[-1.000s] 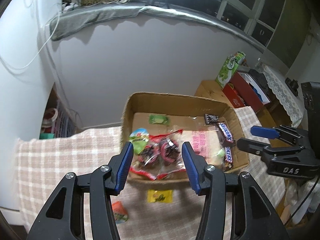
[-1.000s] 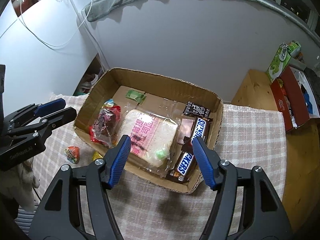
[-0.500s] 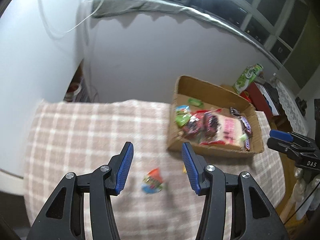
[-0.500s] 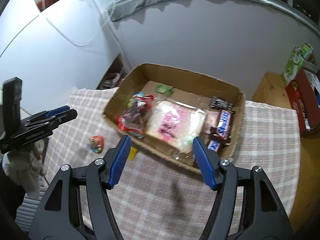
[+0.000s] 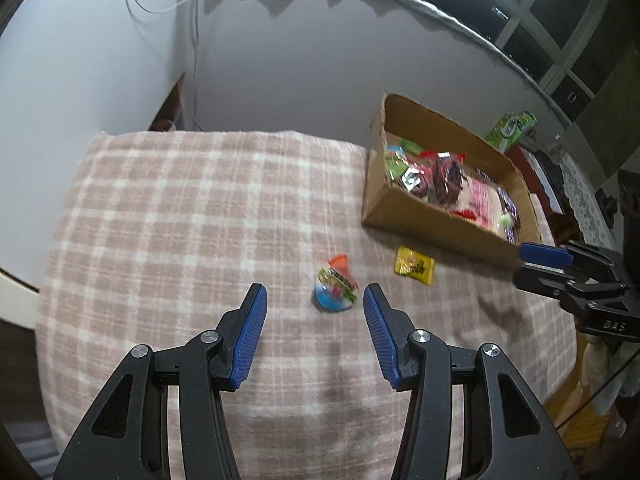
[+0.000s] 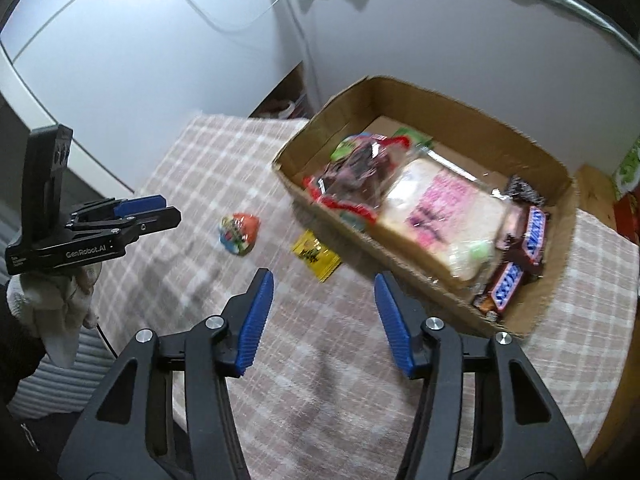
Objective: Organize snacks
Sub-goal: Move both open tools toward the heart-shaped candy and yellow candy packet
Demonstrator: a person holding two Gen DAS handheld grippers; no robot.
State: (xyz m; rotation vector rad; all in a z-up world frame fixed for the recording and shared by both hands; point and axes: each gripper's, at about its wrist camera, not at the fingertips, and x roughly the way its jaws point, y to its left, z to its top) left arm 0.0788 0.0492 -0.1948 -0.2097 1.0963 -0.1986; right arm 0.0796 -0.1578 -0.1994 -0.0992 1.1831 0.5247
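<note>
Two grippers over a plaid tablecloth (image 5: pixel 168 216), pink-beige checks, covering the whole table. Cardboard box (image 5: pixel 416 216) sits at the far right of the cloth in the left wrist view, open top, already loaded. Inside it: a clear-wrapped bread pack with pink print (image 6: pixel 448 216), biggest item, lying flat mid-box; a red-edged bag of dark snacks (image 6: pixel 352 176) to its left, leaning on the box's left wall; two Snickers bars (image 6: pixel 520 256) along the right side, overlapping near the front corner; a small green packet (image 6: pixel 412 138) at the far end. Image is motion-blurred, so print is hard to read.

Left gripper (image 5: pixel 314 300) hangs low above the cloth, jaws spread wide, nothing between the pads. Orange and blue candy pouch (image 5: pixel 335 290) lies on the cloth just ahead of the gap, closer to the right finger, not touched. Yellow sachet (image 5: pixel 414 266) lies flat on the cloth to the right of the pouch, near the box's front wall, apart from both.

Right gripper (image 6: pixel 324 284) also spread wide and empty, above the cloth in front of the box. In its view the yellow sachet sits just beyond the fingertips, pouch further left. White-gloved hand (image 6: pixel 56 300) holds the left gripper at the left edge.
</note>
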